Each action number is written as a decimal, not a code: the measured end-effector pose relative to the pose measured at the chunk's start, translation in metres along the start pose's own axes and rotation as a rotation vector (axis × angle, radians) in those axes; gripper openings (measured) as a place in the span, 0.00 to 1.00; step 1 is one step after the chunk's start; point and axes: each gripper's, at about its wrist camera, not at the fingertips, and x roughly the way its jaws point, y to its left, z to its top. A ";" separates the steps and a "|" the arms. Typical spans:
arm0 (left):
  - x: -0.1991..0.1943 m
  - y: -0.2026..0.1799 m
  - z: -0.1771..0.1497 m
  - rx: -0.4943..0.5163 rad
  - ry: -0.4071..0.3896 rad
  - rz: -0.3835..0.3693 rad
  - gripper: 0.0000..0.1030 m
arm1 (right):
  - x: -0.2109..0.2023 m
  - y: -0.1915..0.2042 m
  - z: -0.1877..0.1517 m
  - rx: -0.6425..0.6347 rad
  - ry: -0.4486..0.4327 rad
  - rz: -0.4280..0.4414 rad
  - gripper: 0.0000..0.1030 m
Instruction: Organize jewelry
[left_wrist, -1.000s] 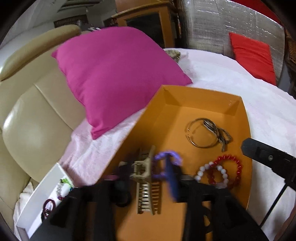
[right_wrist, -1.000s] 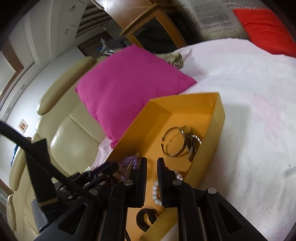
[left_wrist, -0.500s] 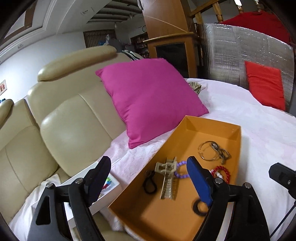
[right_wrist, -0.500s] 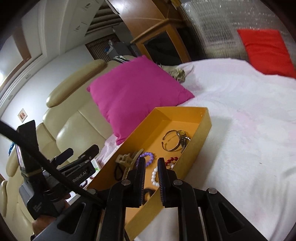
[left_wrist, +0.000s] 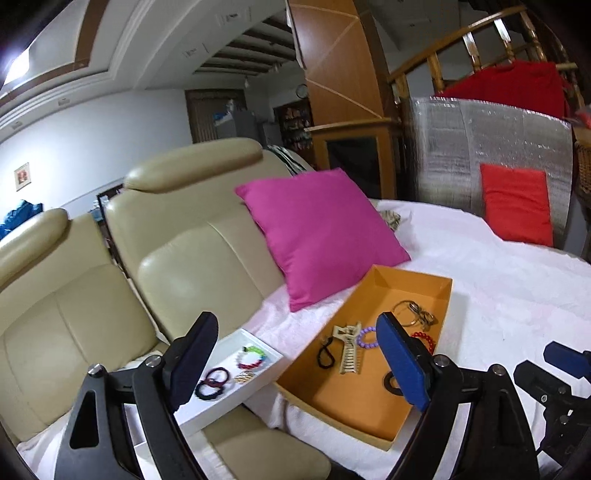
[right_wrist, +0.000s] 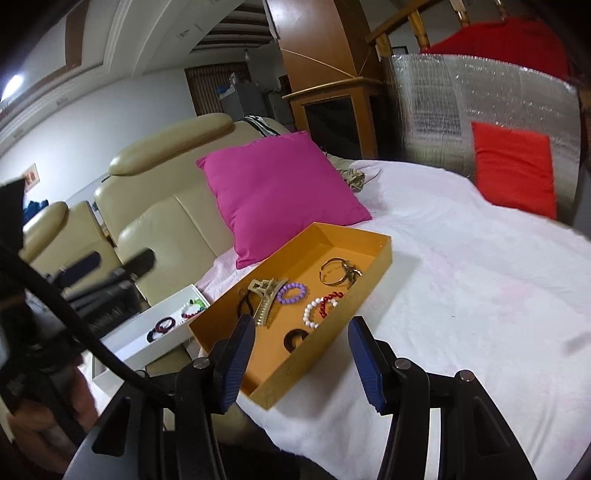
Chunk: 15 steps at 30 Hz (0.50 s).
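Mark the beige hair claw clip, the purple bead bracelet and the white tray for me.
beige hair claw clip (left_wrist: 347, 349), left wrist view, on its toothed body.
purple bead bracelet (right_wrist: 291, 292), right wrist view, on the bead ring's near side.
white tray (left_wrist: 236, 400), left wrist view, on its near rim.

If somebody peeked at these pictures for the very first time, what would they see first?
Probably the big pink pillow leaning on the cream sofa, because it is so bright. Right in front of it, on the white cover, sits the orange box with a beige hair claw and bead bracelets inside. Down low, the left gripper and right gripper are both open, holding nothing.
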 end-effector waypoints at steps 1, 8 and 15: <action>-0.009 0.004 0.001 -0.003 -0.012 0.003 0.85 | -0.007 0.003 0.000 -0.004 -0.002 -0.004 0.54; -0.045 0.017 0.007 -0.012 -0.053 0.029 0.86 | -0.039 0.024 -0.001 -0.030 -0.026 -0.014 0.55; -0.060 0.023 0.011 -0.035 -0.069 0.023 0.86 | -0.055 0.034 0.000 -0.044 -0.045 -0.019 0.56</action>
